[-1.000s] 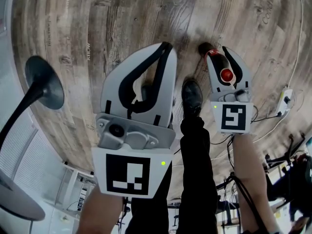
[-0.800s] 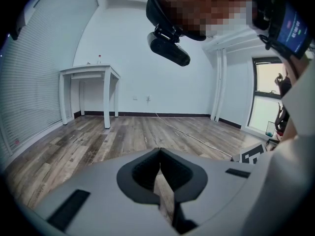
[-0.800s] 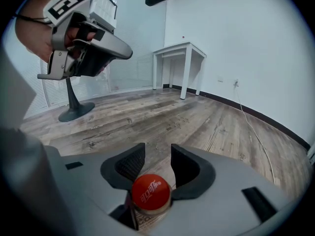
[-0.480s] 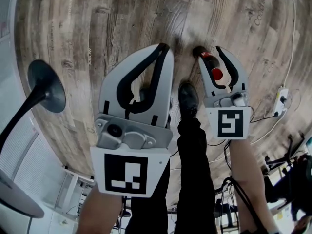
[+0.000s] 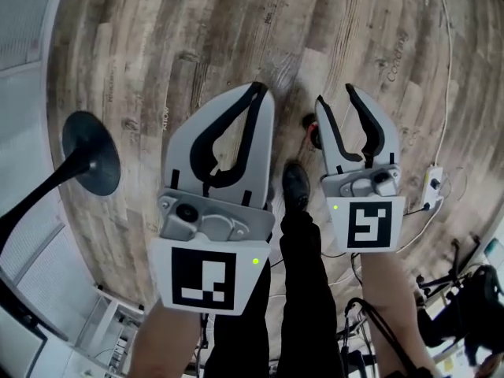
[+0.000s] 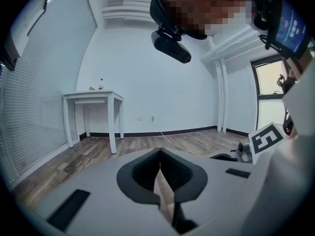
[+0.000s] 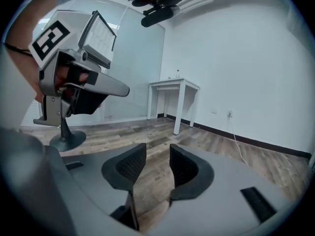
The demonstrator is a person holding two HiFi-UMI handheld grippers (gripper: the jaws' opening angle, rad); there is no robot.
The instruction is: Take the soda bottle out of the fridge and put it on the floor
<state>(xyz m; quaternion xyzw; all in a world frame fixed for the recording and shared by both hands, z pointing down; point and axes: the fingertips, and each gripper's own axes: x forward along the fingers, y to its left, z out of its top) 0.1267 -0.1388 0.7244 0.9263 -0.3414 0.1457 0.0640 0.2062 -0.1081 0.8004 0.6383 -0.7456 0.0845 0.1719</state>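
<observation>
The soda bottle was on the wooden floor. In the head view only its red cap and a bit of dark body showed, just outside the inner jaw of the right gripper, which hid the rest. It did not lie in the gap between those jaws.

The right gripper's jaws stood well apart after just closing a little, and its own view showed only bare floorboards between them. The left gripper was beside it, jaws drawn together tip to tip and empty.

The person's dark shoe was on the floor behind the two grippers' jaws. A black round stand base sat well off to the left gripper's outer side. Far ahead of the left jaws, a white table by the wall carried a small bottle.
</observation>
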